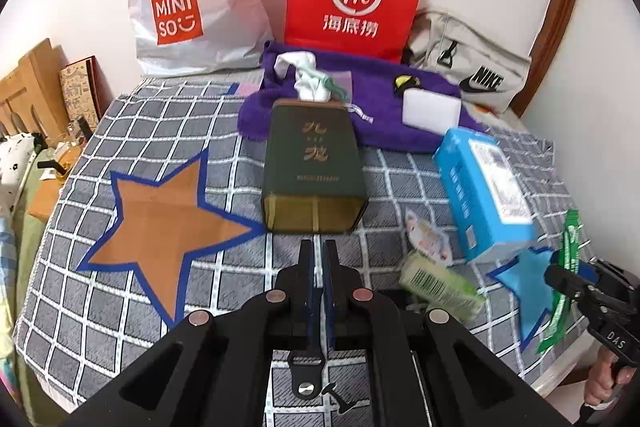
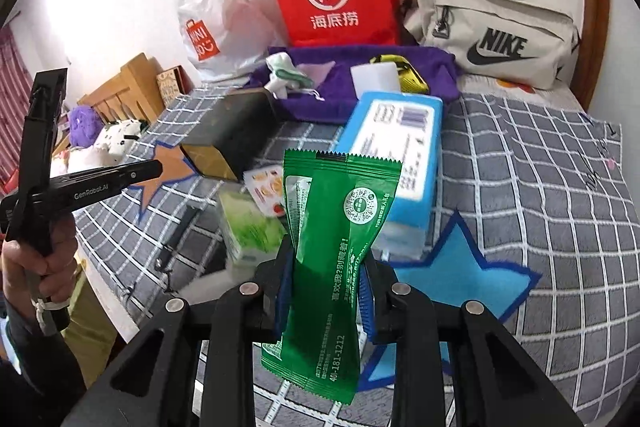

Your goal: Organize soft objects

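Green foil glints in the right tool (image 2: 326, 259), whose blue pads pinch a crinkly, saw-edged sachet (image 2: 328, 251) at its waist, held above the near edge of the bed (image 2: 540, 163). Beside it, the left tool (image 1: 319, 247) is pressed together on nothing. On the bed's plush grey checked cover with felt stars lie a dark green rectangular tin (image 1: 314, 167) on its side, a glossy blue carton (image 1: 484, 187) and, along the far edge, a fuzzy purple towel (image 1: 372, 99) bearing a white foam block (image 1: 432, 107).
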Available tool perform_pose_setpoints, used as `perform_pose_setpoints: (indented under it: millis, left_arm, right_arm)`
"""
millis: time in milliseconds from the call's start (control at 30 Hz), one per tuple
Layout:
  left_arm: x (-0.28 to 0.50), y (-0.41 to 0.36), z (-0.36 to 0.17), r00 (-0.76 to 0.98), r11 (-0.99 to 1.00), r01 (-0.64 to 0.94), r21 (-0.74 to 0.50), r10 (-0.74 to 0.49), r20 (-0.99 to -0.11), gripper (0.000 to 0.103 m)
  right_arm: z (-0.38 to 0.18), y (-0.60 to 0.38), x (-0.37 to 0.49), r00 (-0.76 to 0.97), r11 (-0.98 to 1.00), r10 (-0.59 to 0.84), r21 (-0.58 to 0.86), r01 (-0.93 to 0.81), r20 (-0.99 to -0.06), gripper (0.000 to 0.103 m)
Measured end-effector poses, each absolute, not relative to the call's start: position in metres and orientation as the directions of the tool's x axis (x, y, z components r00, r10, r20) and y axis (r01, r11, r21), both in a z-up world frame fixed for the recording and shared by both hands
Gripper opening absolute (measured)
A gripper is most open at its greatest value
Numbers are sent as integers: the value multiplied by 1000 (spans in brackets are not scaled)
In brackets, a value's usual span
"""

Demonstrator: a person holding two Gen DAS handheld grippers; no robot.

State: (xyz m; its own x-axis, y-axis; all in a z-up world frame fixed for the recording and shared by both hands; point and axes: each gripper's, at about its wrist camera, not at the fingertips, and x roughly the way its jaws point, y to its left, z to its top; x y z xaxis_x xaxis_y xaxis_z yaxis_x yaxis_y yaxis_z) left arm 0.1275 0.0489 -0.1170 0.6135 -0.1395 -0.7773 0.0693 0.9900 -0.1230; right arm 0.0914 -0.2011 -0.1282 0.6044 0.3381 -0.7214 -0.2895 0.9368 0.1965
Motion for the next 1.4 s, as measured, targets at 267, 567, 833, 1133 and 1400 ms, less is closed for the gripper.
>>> perform_pose_setpoints:
  millis: [267, 567, 833, 1133, 1400]
  left_arm:
    - [137, 57, -130, 567, 993, 55, -103, -116, -816, 5]
    - [134, 45, -181, 447, 994, 81, -69, -98, -889, 31]
    - [126, 29, -196, 487, 990, 138, 1, -67, -871, 20]
    - [132, 36, -175, 500, 992, 111, -59, -107, -859, 20]
    - [139, 49, -128, 568, 988, 106, -110, -151, -809, 20]
  right_arm:
    - [-123, -197, 104, 605, 935, 337, 184, -302, -721, 28]
    - [-139, -194, 105, 575, 934, 338, 193, -300, -745, 28]
    - [-135, -195, 106, 585, 937, 331, 183, -298, -740, 28]
    - [-123, -198, 111, 601, 938, 326, 171, -301, -729, 28]
    - [-105, -202, 131, 626, 938, 326, 160, -307, -709, 28]
